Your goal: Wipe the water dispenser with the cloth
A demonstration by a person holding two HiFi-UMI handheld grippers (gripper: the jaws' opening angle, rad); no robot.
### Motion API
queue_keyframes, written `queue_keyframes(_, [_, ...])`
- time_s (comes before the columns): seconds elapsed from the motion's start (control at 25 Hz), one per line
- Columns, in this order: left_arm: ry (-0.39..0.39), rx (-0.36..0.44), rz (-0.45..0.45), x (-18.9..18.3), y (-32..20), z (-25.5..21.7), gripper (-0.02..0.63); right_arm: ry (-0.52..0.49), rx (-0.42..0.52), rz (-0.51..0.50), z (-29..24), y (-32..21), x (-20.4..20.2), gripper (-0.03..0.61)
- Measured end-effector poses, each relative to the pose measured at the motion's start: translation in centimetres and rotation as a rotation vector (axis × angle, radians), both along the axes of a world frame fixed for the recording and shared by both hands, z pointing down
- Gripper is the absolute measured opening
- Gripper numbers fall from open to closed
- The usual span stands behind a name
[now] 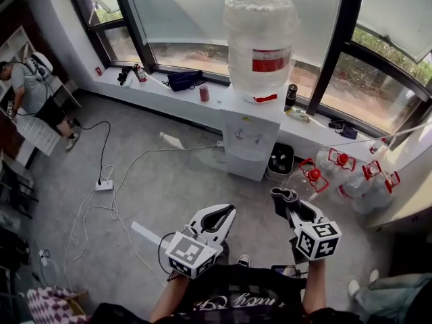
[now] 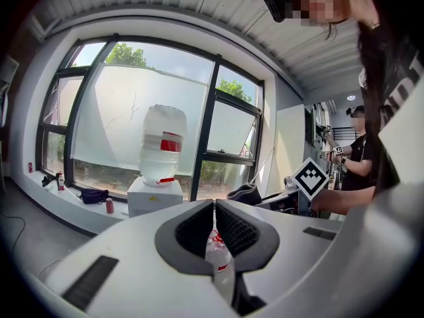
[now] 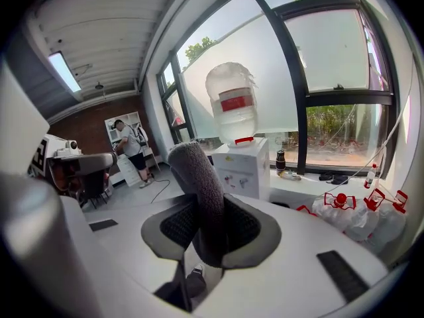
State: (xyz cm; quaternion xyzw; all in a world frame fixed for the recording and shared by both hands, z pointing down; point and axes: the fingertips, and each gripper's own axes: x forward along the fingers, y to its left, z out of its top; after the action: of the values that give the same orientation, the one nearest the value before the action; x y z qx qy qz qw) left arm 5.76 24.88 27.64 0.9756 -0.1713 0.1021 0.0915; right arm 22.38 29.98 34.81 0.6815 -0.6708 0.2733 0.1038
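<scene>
The water dispenser (image 1: 251, 144), a white box-shaped cabinet carrying a big clear upturned bottle with a red label band (image 1: 260, 39), stood against the window ledge in the upper middle of the head view, well apart from both tools at the lower edge. The right gripper (image 1: 291, 208) had its claw pinching a dark grey, thick folded cloth (image 1: 284, 196). In the right gripper view the cloth (image 3: 195, 171) stood up as a fat roll between the ribbed pads, with the dispenser (image 3: 242, 167) just behind it in the middle of the frame. The left gripper (image 1: 223, 214) had its claw pressed together on nothing; only a red-capped bottle beyond showed through the slit in its own view. The step in hand looked like the approach — no wiping had begun. To do it well, the cloth probably needed to arrive with its free rolled end leading, so that fabric and not the claw tips met the cabinet. A flat press on the top face round the bottle's neck, then downward strokes on the front panel, seemed the sensible order. The little taps on the front were a snag risk — light pressure there. The clear spare bottles with red caps (image 1: 341, 171) at the right of the frame crowded that side, so a straight approach from the grey floor (image 1: 169, 187) looked safer.
</scene>
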Motion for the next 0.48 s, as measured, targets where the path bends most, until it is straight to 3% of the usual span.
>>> queue_keyframes(0.48, [-0.012, 0.019, 0.052, 0.1, 4.5, 0.1, 0.02, 0.019, -0.002, 0.043, 0.8, 4.9, 0.4, 0.106])
